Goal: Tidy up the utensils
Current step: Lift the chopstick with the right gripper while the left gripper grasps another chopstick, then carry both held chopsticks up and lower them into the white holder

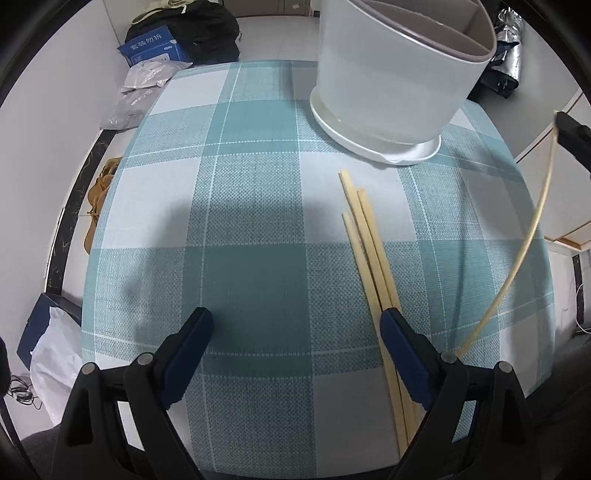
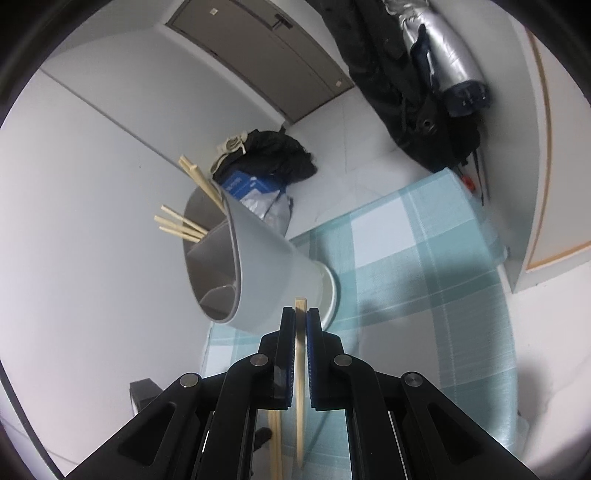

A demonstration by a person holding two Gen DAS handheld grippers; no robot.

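Observation:
Three pale wooden chopsticks point(image 1: 369, 251) lie side by side on the teal plaid tablecloth point(image 1: 258, 206). My left gripper point(image 1: 295, 325) is open and empty just above the cloth, its right finger beside them. A white divided utensil holder point(image 1: 391, 74) stands on a white saucer behind them. My right gripper point(image 2: 300, 317) is shut on one chopstick point(image 2: 300, 369) and holds it in the air close to the holder point(image 2: 266, 266), which has several chopsticks point(image 2: 181, 225) in it. That held chopstick point(image 1: 532, 229) also shows at the right of the left wrist view.
Black bags point(image 1: 207, 33), a blue box point(image 1: 151, 48) and grey plastic packets point(image 1: 140, 88) lie on the floor beyond the table's far left. A white bag point(image 1: 55, 354) sits by the near left corner. Dark clothing and a silver bundle point(image 2: 439, 66) hang at the right.

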